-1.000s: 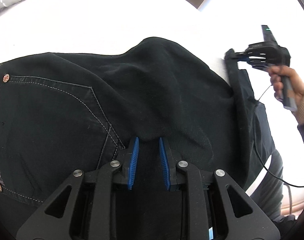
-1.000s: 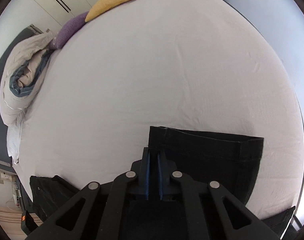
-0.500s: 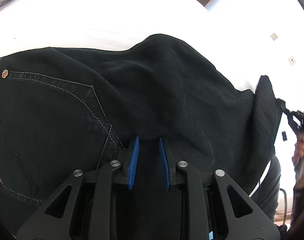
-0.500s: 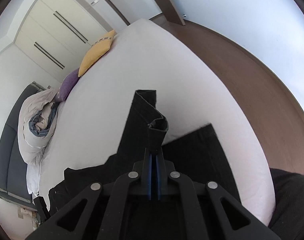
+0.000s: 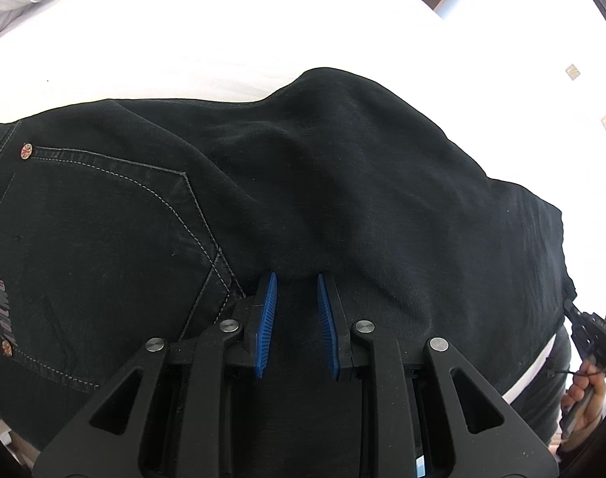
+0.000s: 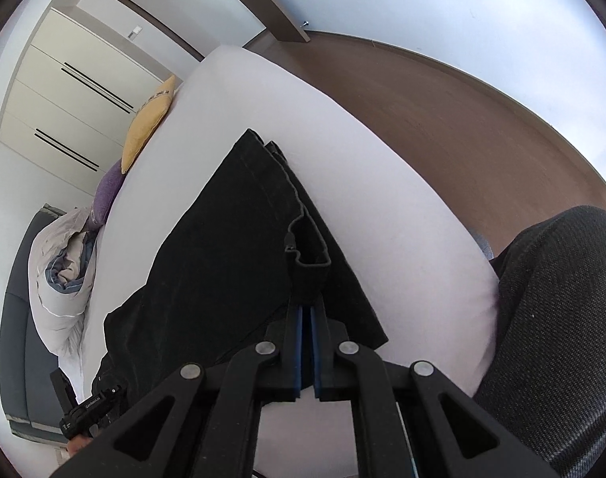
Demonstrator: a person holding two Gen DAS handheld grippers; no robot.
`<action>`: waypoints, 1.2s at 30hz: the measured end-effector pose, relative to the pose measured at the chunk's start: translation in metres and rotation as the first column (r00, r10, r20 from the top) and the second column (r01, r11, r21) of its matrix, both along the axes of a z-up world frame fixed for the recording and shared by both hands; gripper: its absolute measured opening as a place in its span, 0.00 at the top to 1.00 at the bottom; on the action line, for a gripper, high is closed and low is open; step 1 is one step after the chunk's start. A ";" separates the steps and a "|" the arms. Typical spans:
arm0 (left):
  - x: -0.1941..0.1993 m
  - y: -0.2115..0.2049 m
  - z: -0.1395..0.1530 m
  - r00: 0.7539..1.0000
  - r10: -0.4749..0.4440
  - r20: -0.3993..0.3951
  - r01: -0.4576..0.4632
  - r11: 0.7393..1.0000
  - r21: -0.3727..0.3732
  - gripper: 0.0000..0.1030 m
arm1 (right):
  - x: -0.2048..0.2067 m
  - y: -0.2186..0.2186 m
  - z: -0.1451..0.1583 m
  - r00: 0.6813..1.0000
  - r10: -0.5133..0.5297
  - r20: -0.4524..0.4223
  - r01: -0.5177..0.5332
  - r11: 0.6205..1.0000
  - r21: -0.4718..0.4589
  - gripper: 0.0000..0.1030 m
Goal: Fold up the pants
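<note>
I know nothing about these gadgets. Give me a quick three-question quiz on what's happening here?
1. True or false: the right gripper is clamped on the pants.
2. The left gripper sits with its blue pads: A) apart over the pants, B) pinching a pillow, C) off the bed.
3. Fill in: beside the purple pillow lies a ____ pillow.

Key: 1 true; 2 A; 3 yellow.

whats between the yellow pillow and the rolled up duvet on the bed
A purple pillow lies between the yellow pillow and the rolled duvet, seen in the right wrist view.
</note>
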State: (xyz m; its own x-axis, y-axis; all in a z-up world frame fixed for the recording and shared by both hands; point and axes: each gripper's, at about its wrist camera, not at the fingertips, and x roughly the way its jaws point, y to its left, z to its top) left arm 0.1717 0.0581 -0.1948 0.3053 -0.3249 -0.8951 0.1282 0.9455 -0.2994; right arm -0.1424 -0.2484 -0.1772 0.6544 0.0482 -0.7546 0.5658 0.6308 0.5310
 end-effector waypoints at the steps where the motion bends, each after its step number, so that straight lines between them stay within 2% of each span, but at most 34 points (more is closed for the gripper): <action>1: -0.001 -0.002 0.001 1.000 0.001 0.000 -0.001 1.000 0.006 0.80 | 0.002 0.002 0.000 1.000 -0.001 0.001 0.001 1.000 0.005 0.96; 6: -0.004 -0.015 0.004 1.000 0.001 0.000 -0.001 1.000 0.001 0.80 | -0.011 -0.007 -0.006 0.999 -0.040 0.016 0.038 0.995 0.095 0.96; 11: -0.004 -0.026 0.006 1.000 -0.002 0.001 0.002 1.000 0.010 0.80 | -0.020 -0.003 -0.004 0.998 -0.057 0.010 0.055 0.990 0.127 0.98; 16: -0.001 -0.034 0.007 1.000 -0.005 0.002 0.005 1.000 0.009 0.80 | -0.041 -0.024 -0.020 0.990 -0.137 -0.035 0.140 0.980 0.145 0.98; 18: -0.001 -0.037 0.009 1.000 -0.008 0.005 0.008 1.000 0.015 0.80 | -0.041 -0.028 -0.020 0.994 -0.111 -0.012 0.111 0.973 0.204 0.98; 19: -0.004 -0.034 0.008 1.000 -0.014 0.007 0.014 1.000 0.016 0.80 | -0.041 -0.027 -0.015 0.995 -0.090 0.030 0.080 0.967 0.241 0.94; 21: -0.007 -0.037 0.007 1.000 -0.022 0.011 0.022 1.000 0.020 0.80 | -0.040 -0.021 -0.009 0.992 -0.073 0.107 0.035 0.945 0.325 0.94; 22: -0.009 -0.037 0.007 1.000 -0.023 0.014 0.023 1.000 0.022 0.80 | -0.038 -0.019 -0.008 0.990 -0.066 0.123 0.021 0.940 0.341 0.89; 23: -0.008 -0.035 0.007 1.000 -0.020 0.015 0.020 1.000 0.019 0.80 | -0.035 -0.014 -0.007 0.990 -0.056 0.129 0.009 0.939 0.345 0.85; 24: -0.009 -0.036 0.007 1.000 -0.016 0.015 0.016 1.000 0.014 0.80 | -0.031 -0.011 -0.008 0.990 -0.050 0.128 0.003 0.938 0.346 0.76; 28: -0.012 -0.036 0.007 1.000 -0.012 0.014 0.012 1.000 -0.001 0.80 | -0.020 -0.005 -0.026 0.992 -0.060 0.107 0.008 0.902 0.432 0.74; 33: -0.015 -0.035 0.002 1.000 -0.010 0.015 0.011 1.000 -0.011 0.80 | -0.010 -0.004 -0.034 0.992 -0.064 0.113 0.006 0.893 0.451 0.72; 36: -0.016 -0.034 0.002 1.000 -0.010 0.015 0.010 1.000 -0.011 0.80 | -0.001 -0.004 -0.038 0.991 -0.059 0.121 -0.006 0.880 0.476 0.66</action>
